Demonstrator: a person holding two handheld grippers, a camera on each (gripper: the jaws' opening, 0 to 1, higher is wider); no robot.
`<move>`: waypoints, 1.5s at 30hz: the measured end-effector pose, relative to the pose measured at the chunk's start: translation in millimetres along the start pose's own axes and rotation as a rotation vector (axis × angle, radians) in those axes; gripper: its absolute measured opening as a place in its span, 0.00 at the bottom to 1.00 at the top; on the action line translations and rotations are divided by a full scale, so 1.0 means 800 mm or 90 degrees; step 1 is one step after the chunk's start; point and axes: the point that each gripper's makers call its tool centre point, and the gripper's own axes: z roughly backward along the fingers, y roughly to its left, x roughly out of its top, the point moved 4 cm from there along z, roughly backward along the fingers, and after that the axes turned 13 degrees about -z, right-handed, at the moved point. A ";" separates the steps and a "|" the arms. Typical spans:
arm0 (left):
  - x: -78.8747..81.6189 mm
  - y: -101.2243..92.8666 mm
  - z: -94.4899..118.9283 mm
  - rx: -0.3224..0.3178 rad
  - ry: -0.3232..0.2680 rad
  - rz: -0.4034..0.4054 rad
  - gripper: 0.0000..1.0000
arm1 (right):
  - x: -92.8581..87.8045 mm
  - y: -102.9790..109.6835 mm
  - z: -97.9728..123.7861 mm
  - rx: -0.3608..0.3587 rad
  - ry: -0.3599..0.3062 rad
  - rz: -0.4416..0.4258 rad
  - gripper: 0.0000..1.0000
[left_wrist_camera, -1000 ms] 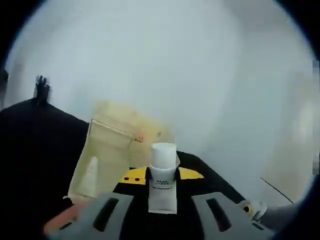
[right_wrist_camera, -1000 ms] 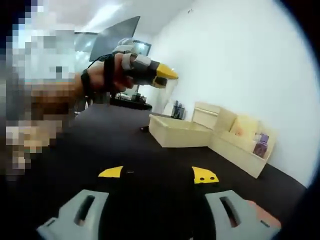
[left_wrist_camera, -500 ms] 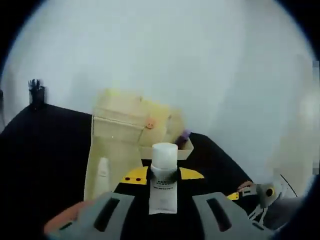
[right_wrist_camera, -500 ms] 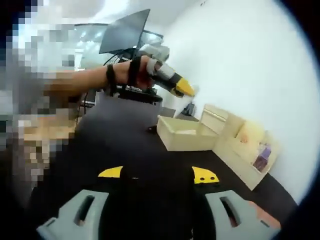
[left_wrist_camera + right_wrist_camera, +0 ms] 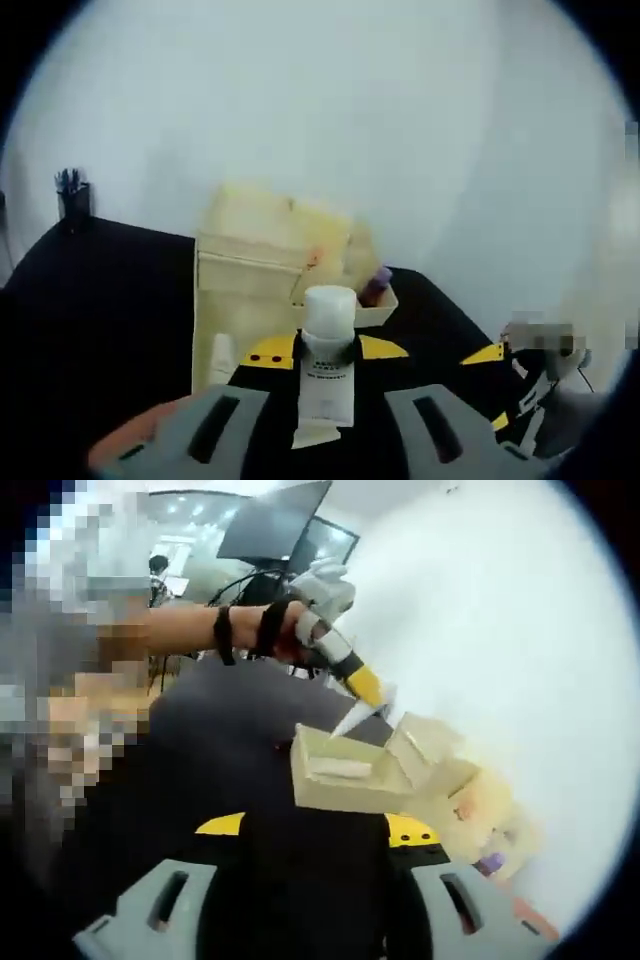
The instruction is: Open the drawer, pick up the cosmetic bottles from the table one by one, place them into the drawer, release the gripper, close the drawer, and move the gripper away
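Observation:
My left gripper [image 5: 325, 352] is shut on a white cosmetic bottle [image 5: 328, 306], which stands up between the yellow-tipped jaws. Beyond it is the pale wooden organiser [image 5: 275, 235], its drawer [image 5: 240, 300] pulled open with a white bottle [image 5: 221, 356] lying inside. In the right gripper view, a hand holds the left gripper [image 5: 358, 683] just above the open drawer [image 5: 345, 780], the held bottle [image 5: 356, 718] pointing down at it. Another white bottle [image 5: 340, 768] lies in that drawer. My right gripper [image 5: 312, 830] is open with nothing between its jaws, over the black table.
A purple bottle [image 5: 376, 286] stands in the organiser's side tray. A dark pen holder [image 5: 71, 194] sits at the table's far left by the white wall. The right gripper [image 5: 525, 385] shows at the right. The black table [image 5: 210, 740] stretches back toward a monitor [image 5: 270, 520].
The left gripper has carried the white bottle closer to the open drawer and lower over it. The right gripper's view has swung toward the organiser, which now looks nearer.

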 end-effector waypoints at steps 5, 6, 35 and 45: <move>-0.001 0.005 -0.003 -0.006 0.007 0.000 0.18 | 0.009 -0.007 -0.022 0.049 0.048 -0.013 0.48; -0.001 0.007 -0.004 -0.007 0.008 0.000 0.18 | 0.005 -0.007 -0.024 0.065 0.074 -0.014 0.48; -0.011 0.024 -0.019 -0.007 0.086 -0.011 0.18 | 0.035 -0.046 -0.074 0.113 0.126 -0.021 0.59; -0.024 0.026 -0.047 0.005 0.173 0.002 0.18 | 0.022 -0.051 -0.074 0.108 0.151 0.005 0.57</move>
